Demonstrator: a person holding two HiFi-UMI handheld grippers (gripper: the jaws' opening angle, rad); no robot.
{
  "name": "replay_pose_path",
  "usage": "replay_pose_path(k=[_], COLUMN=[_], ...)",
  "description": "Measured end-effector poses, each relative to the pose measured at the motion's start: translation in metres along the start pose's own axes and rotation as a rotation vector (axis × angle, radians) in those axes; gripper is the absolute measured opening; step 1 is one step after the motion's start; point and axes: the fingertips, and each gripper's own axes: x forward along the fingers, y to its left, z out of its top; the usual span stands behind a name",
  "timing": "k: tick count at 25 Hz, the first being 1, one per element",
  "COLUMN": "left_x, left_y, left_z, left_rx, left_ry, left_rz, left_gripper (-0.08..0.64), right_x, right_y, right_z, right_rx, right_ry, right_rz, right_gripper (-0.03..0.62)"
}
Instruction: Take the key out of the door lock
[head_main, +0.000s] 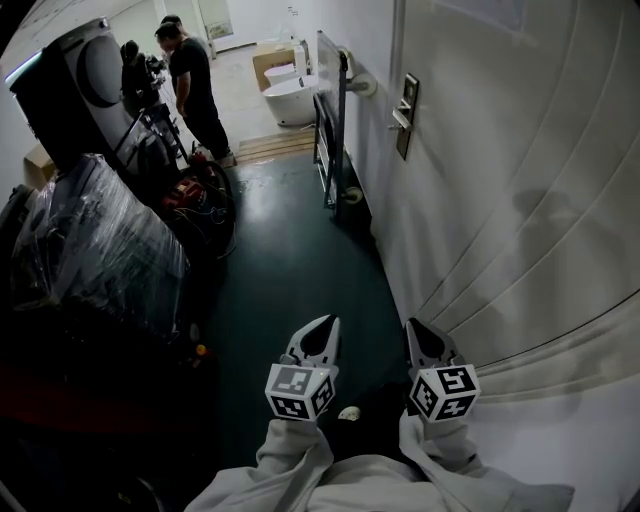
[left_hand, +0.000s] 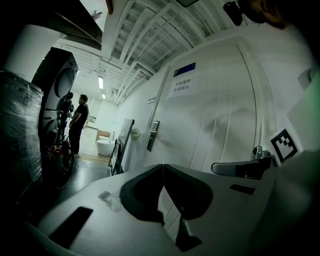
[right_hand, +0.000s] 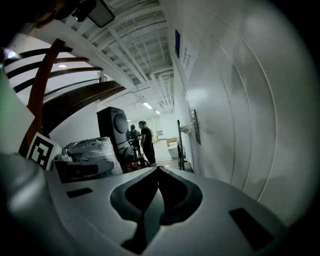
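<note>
A white door (head_main: 500, 190) runs along the right of the corridor. Its dark lock plate with a lever handle (head_main: 405, 115) is far ahead of both grippers. The plate also shows small in the left gripper view (left_hand: 152, 135) and the right gripper view (right_hand: 194, 127). No key can be made out at this distance. My left gripper (head_main: 325, 330) and right gripper (head_main: 414, 332) are held side by side low over the dark floor. Both are shut and empty, the jaw tips meeting in the left gripper's own view (left_hand: 163, 165) and the right gripper's own view (right_hand: 158, 168).
Two people (head_main: 190, 80) stand at the far end beside a tall black machine (head_main: 75, 90). A plastic-wrapped load (head_main: 95, 240) and red gear (head_main: 190, 195) line the left side. A metal rack (head_main: 330, 130) leans on the wall before the lock, and a white tub (head_main: 290, 95) stands beyond it.
</note>
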Motion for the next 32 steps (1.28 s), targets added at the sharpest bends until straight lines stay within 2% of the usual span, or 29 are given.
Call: replay_pose_path(k=[12, 18, 32], left_x=[0.037, 0.064, 0.173], left_y=[0.016, 0.037, 0.09], left_z=[0.0, 0.005, 0.055], left_rx=[-0.009, -0.015, 0.003], left_ry=[0.015, 0.024, 0.007], left_rz=[0.008, 0.033, 0.063], left_gripper=[0.014, 0.014, 0.014], right_x=[0.038, 0.073, 0.191], right_y=[-0.018, -0.027, -0.073], right_z=[0.005, 0.01, 0.067], right_rx=[0.006, 0.005, -0.008], right_ry=[0.023, 0.044, 0.038], right_rz=[0.014, 0.04, 0.091], right_gripper=[0.052, 0.052, 0.052])
